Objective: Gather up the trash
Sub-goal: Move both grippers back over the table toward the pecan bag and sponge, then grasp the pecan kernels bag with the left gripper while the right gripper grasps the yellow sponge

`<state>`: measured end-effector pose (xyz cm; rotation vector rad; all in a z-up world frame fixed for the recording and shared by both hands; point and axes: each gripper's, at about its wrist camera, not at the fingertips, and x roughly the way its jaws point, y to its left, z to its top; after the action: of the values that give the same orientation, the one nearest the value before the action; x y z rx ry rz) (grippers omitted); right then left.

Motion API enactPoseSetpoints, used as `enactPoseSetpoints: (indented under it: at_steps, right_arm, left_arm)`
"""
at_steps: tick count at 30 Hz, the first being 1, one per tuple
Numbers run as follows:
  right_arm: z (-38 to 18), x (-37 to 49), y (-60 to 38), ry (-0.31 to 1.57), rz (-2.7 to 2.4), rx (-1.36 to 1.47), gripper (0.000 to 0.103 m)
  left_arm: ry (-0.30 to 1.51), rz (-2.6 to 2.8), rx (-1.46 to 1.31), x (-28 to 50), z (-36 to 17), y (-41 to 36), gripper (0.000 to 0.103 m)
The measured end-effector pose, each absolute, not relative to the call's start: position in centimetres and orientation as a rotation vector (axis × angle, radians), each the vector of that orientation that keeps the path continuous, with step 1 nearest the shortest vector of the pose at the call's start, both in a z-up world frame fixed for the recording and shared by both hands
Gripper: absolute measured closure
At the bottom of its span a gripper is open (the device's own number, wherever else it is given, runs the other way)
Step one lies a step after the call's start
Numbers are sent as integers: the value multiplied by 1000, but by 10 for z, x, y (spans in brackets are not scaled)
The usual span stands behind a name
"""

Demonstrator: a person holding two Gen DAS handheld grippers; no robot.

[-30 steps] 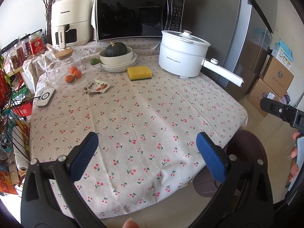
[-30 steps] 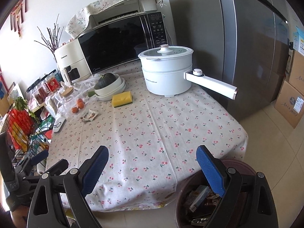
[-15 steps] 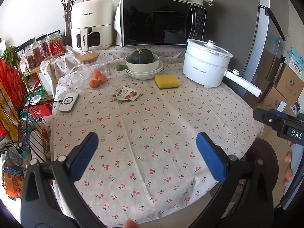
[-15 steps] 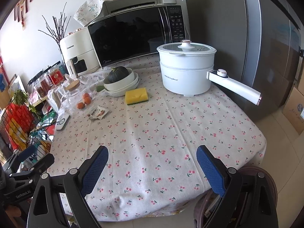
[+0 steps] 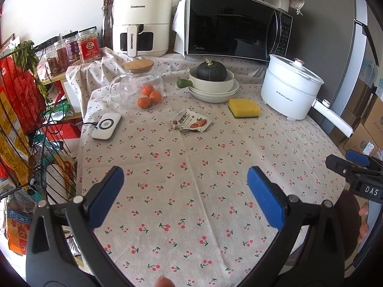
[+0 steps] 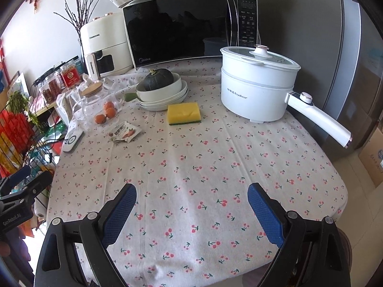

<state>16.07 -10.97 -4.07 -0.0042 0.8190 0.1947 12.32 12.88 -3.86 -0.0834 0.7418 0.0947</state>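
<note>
Hovering above the near part of a cherry-print tablecloth, the left gripper has its blue pads spread wide with nothing between them. In this left wrist view, a crumpled snack wrapper lies flat on the cloth at 12 o'clock from the gripper, well apart from it. A yellow sponge sits at 2 o'clock of the wrapper, and a white charging pad at 9 o'clock. A glass jar holding oranges stands at 10 o'clock of the wrapper; stacked white bowls carrying a dark squash stand at 1 o'clock. A white electric pot stands at the far right. The right gripper shows at the 3 o'clock edge.

From the right wrist view, the right gripper also has its pads wide apart and empty, above the cloth's near edge. The wrapper lies at 11 o'clock, well apart, with the sponge at 2 o'clock of it. The pot stands at 1 o'clock, its handle pointing right. The left gripper appears at the 9 o'clock edge.
</note>
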Motion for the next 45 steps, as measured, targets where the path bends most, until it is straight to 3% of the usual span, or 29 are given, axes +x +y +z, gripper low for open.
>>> enactPoseSetpoints:
  at_steps: [22, 31, 39, 45]
  right_arm:
    - [-87, 251, -86, 894, 198, -20, 7]
    - [-111, 303, -89, 925, 168, -52, 7]
    - [-124, 342, -92, 934, 183, 7, 7]
    - [-121, 366, -98, 906, 196, 29, 7]
  left_arm:
    - [850, 85, -72, 203, -109, 188, 1]
    - [850, 49, -90, 267, -124, 164, 1]
    - [856, 237, -264, 340, -136, 143, 1]
    - [879, 447, -240, 374, -149, 126, 1]
